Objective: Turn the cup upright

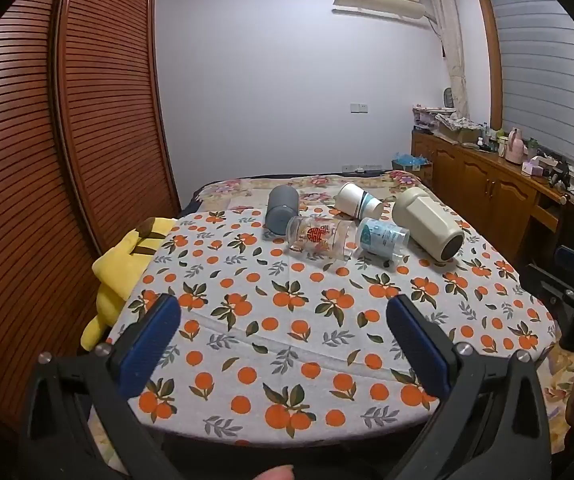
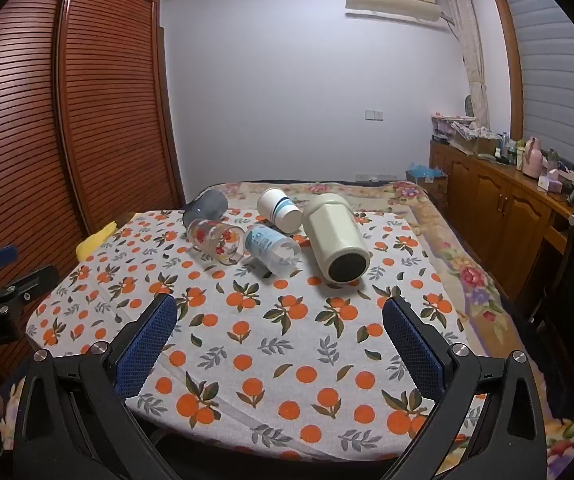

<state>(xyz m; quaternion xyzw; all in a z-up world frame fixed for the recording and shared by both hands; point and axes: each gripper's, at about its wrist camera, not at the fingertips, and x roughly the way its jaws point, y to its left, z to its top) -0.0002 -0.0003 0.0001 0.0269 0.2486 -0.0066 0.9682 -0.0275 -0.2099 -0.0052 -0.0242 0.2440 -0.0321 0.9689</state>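
Observation:
Several cups lie on their sides at the far end of a table with an orange-print cloth (image 1: 287,344) (image 2: 287,340). They are a grey cup (image 1: 282,209) (image 2: 205,209), a clear glass with a red emblem (image 1: 321,238) (image 2: 217,240), a clear cup with a blue label (image 1: 383,238) (image 2: 273,249), a white paper cup (image 1: 357,200) (image 2: 279,210) and a large cream cup (image 1: 427,224) (image 2: 335,238). My left gripper (image 1: 283,322) and right gripper (image 2: 279,320) are both open and empty, hovering over the near part of the table, well short of the cups.
A yellow plush toy (image 1: 123,276) hangs off the table's left edge. A louvred wooden wardrobe (image 1: 67,120) stands on the left. A wooden sideboard (image 2: 507,200) with clutter runs along the right wall. A floral-covered bed (image 2: 447,240) lies beyond the table.

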